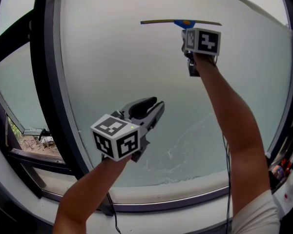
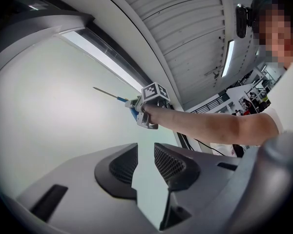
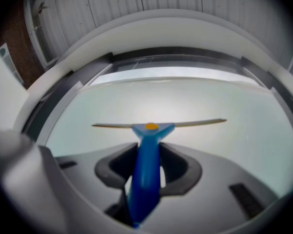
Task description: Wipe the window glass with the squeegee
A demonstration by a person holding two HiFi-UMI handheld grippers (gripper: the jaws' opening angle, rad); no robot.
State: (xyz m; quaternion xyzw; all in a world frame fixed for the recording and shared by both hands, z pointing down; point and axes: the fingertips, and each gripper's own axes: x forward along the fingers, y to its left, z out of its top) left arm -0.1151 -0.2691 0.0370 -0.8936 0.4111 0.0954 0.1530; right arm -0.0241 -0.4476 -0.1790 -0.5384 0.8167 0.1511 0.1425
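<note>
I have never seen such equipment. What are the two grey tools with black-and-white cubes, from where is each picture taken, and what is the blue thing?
No robot here: a person holds a grey two-jaw gripper in each hand. The marker cubes are parts of them. The head view comes from a camera on the person's head; the other two views come from cameras riding on each gripper. The right gripper is closed on the blue handle of a squeegee, whose thin blade seems to lie against the large window glass, high up. The left gripper is open and empty.
</note>
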